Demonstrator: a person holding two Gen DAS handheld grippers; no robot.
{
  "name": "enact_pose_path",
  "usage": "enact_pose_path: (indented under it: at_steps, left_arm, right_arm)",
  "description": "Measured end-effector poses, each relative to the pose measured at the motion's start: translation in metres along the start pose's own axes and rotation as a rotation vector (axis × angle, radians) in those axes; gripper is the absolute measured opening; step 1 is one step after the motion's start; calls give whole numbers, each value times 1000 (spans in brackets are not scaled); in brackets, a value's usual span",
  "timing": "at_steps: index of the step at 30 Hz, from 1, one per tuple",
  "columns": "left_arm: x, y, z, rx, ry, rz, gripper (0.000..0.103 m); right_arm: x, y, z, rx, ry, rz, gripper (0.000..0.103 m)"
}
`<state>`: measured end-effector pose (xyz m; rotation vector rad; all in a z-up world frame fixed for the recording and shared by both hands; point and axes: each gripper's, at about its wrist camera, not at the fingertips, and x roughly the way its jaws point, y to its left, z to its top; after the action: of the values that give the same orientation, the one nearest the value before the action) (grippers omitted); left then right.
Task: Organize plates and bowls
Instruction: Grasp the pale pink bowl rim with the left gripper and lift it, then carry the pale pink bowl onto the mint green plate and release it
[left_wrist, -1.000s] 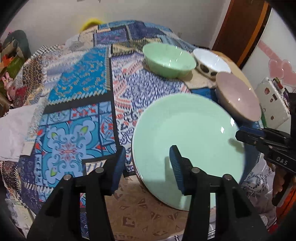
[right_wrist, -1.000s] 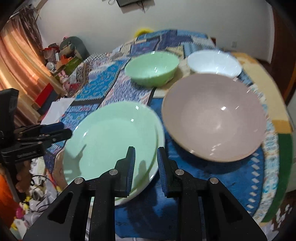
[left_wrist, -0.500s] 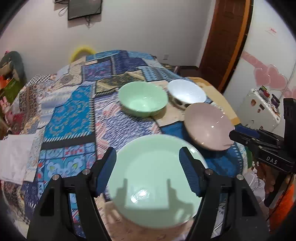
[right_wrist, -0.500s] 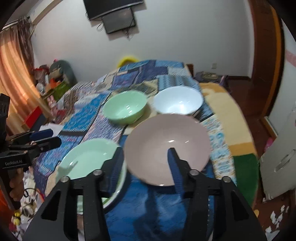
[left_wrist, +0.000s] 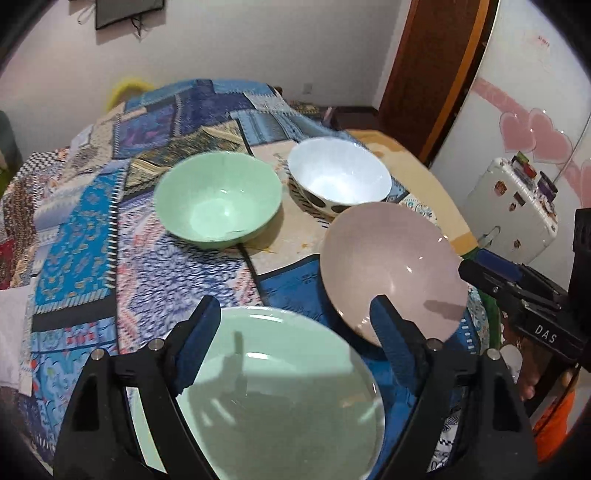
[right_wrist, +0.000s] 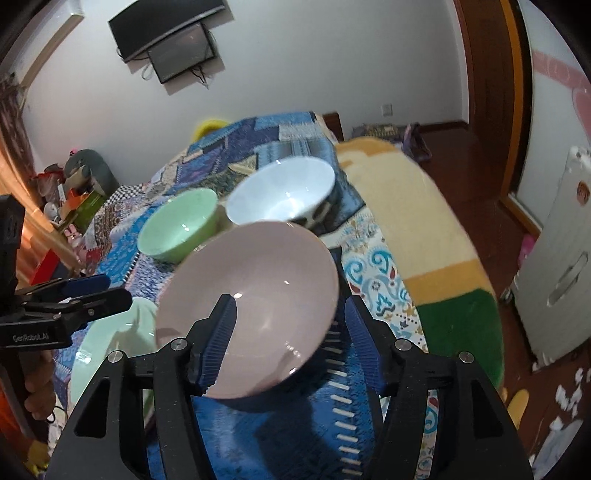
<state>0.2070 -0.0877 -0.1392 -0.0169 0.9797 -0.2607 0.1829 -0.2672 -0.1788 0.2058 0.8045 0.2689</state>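
A pale green plate (left_wrist: 273, 387) lies at the near edge of the patchwork tablecloth (left_wrist: 74, 229). My left gripper (left_wrist: 291, 310) hovers over its far rim, jaws opening, nothing pressed between the pads. A pink shallow bowl (right_wrist: 255, 295) sits just right of the plate. My right gripper (right_wrist: 288, 306) hangs above it, jaws opening, with the bowl below the fingers and untouched. Farther back stand a green bowl (left_wrist: 218, 199) and a white bowl (left_wrist: 340, 177) with dark spots outside. Each gripper shows in the other's view: the right gripper (left_wrist: 517, 291) and the left gripper (right_wrist: 74, 299).
A yellow, orange and green blanket (right_wrist: 417, 221) drapes the table's right side. A white case (left_wrist: 513, 206) with stickers stands on the floor to the right, near a wooden door (left_wrist: 432, 66). Clutter (right_wrist: 74, 192) is piled by the left wall.
Both grippers have let go of the green plate's rim, widened their jaws and drawn back. The right gripper has swung from the plate over to the pink bowl.
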Motion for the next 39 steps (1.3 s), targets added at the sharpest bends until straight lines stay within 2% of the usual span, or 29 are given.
enact_pose_path:
  at_steps: [6, 8, 10, 14, 17, 19, 24, 29, 39]
  left_arm:
    - [44, -5, 11, -7, 77, -21, 83]
    - [54, -6, 12, -12, 95, -26, 79]
    - [62, -8, 14, -9, 109, -34, 72]
    - [75, -16, 14, 21, 131, -50, 60]
    - [82, -22, 12, 40, 157, -63, 51]
    - [87, -23, 11, 35, 171, -73, 39]
    - [91, -27, 11, 34, 189, -105, 19]
    - [87, -32, 10, 38, 173, -87, 19]
    - [59, -36, 5, 40, 120, -106, 19]
  right_arm:
    - [14, -8, -7, 15, 39, 3, 58]
    - [18, -11, -9, 25, 50, 12, 57]
    - [21, -11, -10, 33, 58, 16, 54]
    - [26, -15, -13, 60, 69, 40, 38]
    - [29, -15, -15, 65, 74, 50, 31]
    - [29, -13, -16, 63, 74, 57, 25]
    - [28, -9, -15, 54, 65, 45, 24]
    - [27, -11, -12, 74, 63, 31, 24]
    - [10, 3, -6, 44, 20, 17, 24]
